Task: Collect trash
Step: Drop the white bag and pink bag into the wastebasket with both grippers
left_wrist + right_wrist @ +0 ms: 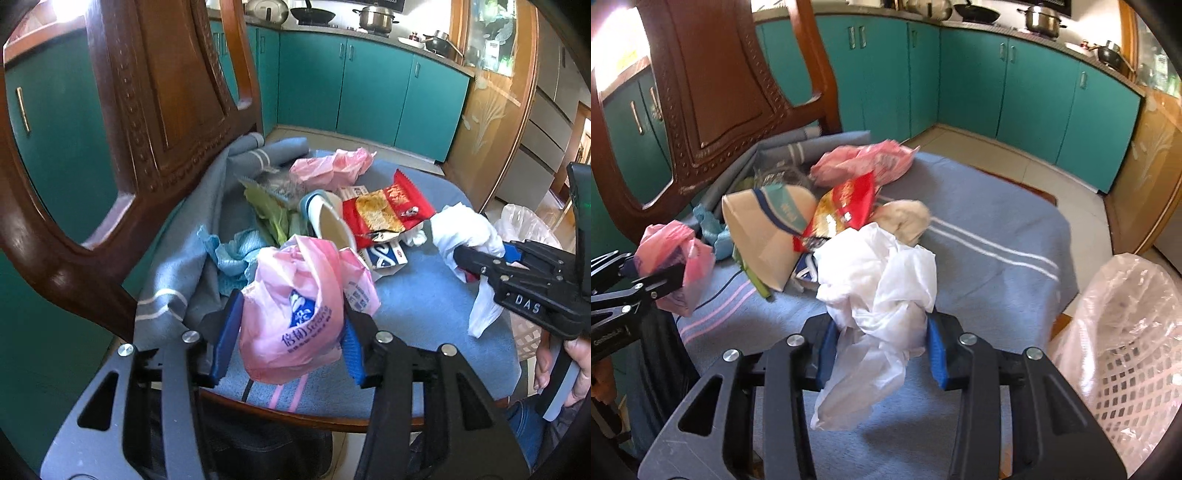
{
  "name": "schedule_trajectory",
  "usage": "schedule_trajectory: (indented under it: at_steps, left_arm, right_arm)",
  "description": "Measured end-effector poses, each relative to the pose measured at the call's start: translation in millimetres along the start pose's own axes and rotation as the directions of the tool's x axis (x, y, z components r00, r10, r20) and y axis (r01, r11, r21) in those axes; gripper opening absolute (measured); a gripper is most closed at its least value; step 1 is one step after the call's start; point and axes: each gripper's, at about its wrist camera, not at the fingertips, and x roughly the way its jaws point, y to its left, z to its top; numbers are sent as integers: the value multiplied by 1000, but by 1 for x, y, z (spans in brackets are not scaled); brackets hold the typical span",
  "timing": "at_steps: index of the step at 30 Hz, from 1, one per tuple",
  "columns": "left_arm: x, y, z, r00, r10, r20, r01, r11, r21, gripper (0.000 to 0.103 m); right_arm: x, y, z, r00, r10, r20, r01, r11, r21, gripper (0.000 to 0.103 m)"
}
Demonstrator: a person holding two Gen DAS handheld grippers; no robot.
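Blue-covered chair seat (424, 295) – left claw (291, 332) grips a pink bag (295, 310), right claw (879, 343) a white one (882, 288) (near the front edge).

**Both grippers clamped on crumpled bags above the chair seat**

The right gripper (882, 350) pinches a crumpled white plastic bag (886, 288) between its blue pads, the bag's tail hanging below. At far left, the left gripper (670, 280) grips a pink plastic bag (683, 258). On the blue cloth (990, 251) lie a tipped paper cup (764, 236), a red snack wrapper (846, 210) and another pink bag (864, 158). A lined white basket (1126, 354) stands at right.
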Motion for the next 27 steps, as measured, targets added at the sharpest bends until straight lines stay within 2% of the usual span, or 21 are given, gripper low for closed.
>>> schedule_trajectory:
  at_steps: [4, 27]
  left_arm:
    - [-6, -4, 1, 1000, 0, 15, 0, 1000, 6, 50]
    - [-10, -2, 4, 1000, 0, 29, 0, 1000, 1, 50]
  right_arm:
    - [-8, -7, 2, 999, -21, 27, 21, 1000, 11, 41]
    - [-5, -1, -1, 999, -34, 17, 34, 999, -16, 41]
